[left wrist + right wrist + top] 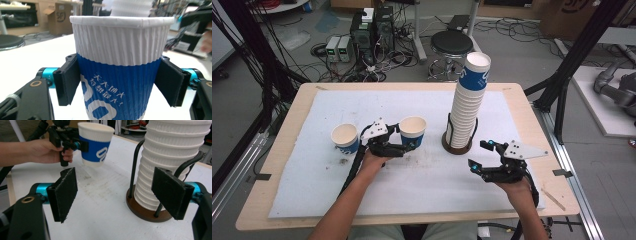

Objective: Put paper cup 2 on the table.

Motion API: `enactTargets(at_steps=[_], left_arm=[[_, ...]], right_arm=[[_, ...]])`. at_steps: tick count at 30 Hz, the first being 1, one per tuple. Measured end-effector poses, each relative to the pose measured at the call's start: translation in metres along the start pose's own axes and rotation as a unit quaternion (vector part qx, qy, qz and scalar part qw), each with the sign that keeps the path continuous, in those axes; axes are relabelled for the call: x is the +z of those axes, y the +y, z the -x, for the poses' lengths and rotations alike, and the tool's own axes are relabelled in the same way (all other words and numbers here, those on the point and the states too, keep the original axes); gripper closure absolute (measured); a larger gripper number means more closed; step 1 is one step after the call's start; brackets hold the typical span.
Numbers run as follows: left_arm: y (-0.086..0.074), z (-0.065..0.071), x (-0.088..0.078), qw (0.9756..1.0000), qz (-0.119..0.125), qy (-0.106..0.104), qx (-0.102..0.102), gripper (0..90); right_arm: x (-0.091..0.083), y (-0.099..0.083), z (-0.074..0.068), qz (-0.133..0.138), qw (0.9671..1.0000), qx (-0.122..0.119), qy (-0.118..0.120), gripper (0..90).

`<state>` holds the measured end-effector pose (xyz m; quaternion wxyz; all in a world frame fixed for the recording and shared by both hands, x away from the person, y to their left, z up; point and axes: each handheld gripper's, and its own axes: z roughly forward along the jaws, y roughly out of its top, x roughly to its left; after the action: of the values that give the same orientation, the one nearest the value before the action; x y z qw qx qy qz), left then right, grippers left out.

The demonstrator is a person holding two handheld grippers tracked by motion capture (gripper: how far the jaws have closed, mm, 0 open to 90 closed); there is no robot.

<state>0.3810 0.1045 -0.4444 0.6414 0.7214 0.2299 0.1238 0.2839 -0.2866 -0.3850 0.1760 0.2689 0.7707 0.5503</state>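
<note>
A blue-and-white ribbed paper cup (413, 127) sits between the jaws of my left gripper (404, 140), which is shut on its blue lower half. In the left gripper view both black pads (67, 82) press the cup (120, 55). From the right gripper view the cup (95, 145) is slightly tilted with its base close to the mat. A second cup (345, 136) stands upright to its left. A tall stack of cups (468, 100) rises from a dark round holder (457, 146). My right gripper (478, 154) stands open right of the holder, nothing between its pads (65, 195).
A white mat (422, 185) covers the wooden table (277, 165). Two black wire uprights (135, 165) hem in the stack on its brown base. Beyond the far edge are a black stool (452, 42), electronics boxes and cables on the floor.
</note>
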Motion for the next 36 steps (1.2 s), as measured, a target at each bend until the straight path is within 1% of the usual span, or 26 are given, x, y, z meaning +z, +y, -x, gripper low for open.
enactTargets(at_steps=[3,5,9,11,13,15,16,18,19,22,25,26,30,33,34,35,36], left_arm=[[-0.003,-0.001,0.003,0.9996,-0.024,0.013,0.006,25.7],[-0.005,-0.001,0.004,0.9988,-0.041,0.024,0.014,25.7],[-0.007,-0.003,0.004,0.9972,-0.063,0.038,0.016,25.7],[-0.007,-0.002,0.005,0.9965,-0.067,0.046,0.019,25.7],[-0.007,-0.001,0.005,0.9953,-0.077,0.054,0.022,25.7],[-0.007,0.000,0.005,0.9934,-0.091,0.063,0.028,25.7],[-0.007,0.001,0.005,0.9930,-0.094,0.066,0.027,25.6],[-0.006,0.002,0.004,0.9922,-0.102,0.068,0.022,25.6],[-0.005,0.003,0.004,0.9917,-0.106,0.068,0.024,25.6],[-0.003,0.006,0.001,0.9893,-0.124,0.071,0.030,25.4],[-0.002,0.010,-0.002,0.9872,-0.135,0.076,0.038,25.1],[-0.003,0.010,-0.003,0.9869,-0.136,0.078,0.038,24.9],[-0.007,0.009,-0.007,0.9882,-0.130,0.080,0.017,23.7],[-0.009,0.009,-0.010,0.9879,-0.133,0.078,0.014,22.5],[-0.010,0.009,-0.010,0.9876,-0.137,0.077,0.008,21.4],[-0.010,0.010,-0.011,0.9874,-0.137,0.079,0.003,17.8],[-0.010,0.011,-0.012,0.9875,-0.135,0.082,0.005,15.7]], right_arm=[[0.000,0.000,0.000,0.000,1.0000,-0.001,0.001,21.5],[0.000,0.000,0.000,0.000,1.0000,-0.001,0.002,21.5],[-0.001,0.000,0.000,0.000,1.0000,0.000,0.002,21.5],[-0.001,0.000,0.000,0.000,1.0000,0.000,0.002,21.6],[-0.001,0.000,0.000,0.000,1.0000,0.000,0.001,21.6],[-0.001,0.000,0.001,0.002,1.0000,0.000,-0.001,21.7],[-0.002,0.000,0.000,0.001,1.0000,0.003,-0.001,21.7],[-0.002,0.000,0.000,0.002,1.0000,0.003,-0.001,21.6],[-0.002,0.000,0.001,0.003,1.0000,-0.001,-0.002,21.7],[-0.003,0.000,0.000,0.002,1.0000,0.000,-0.004,21.7],[-0.003,0.000,0.000,0.000,1.0000,0.002,-0.003,21.7],[-0.003,0.000,0.000,0.000,1.0000,0.002,-0.003,21.6],[-0.003,0.000,0.000,0.000,1.0000,0.001,-0.004,21.7],[-0.003,0.000,0.000,0.001,1.0000,0.000,-0.006,21.6],[-0.003,-0.001,0.000,0.000,1.0000,0.000,-0.006,21.6],[-0.003,-0.001,0.000,0.000,1.0000,0.000,-0.006,21.7],[-0.003,-0.001,0.001,0.001,1.0000,0.001,-0.005,21.7]])
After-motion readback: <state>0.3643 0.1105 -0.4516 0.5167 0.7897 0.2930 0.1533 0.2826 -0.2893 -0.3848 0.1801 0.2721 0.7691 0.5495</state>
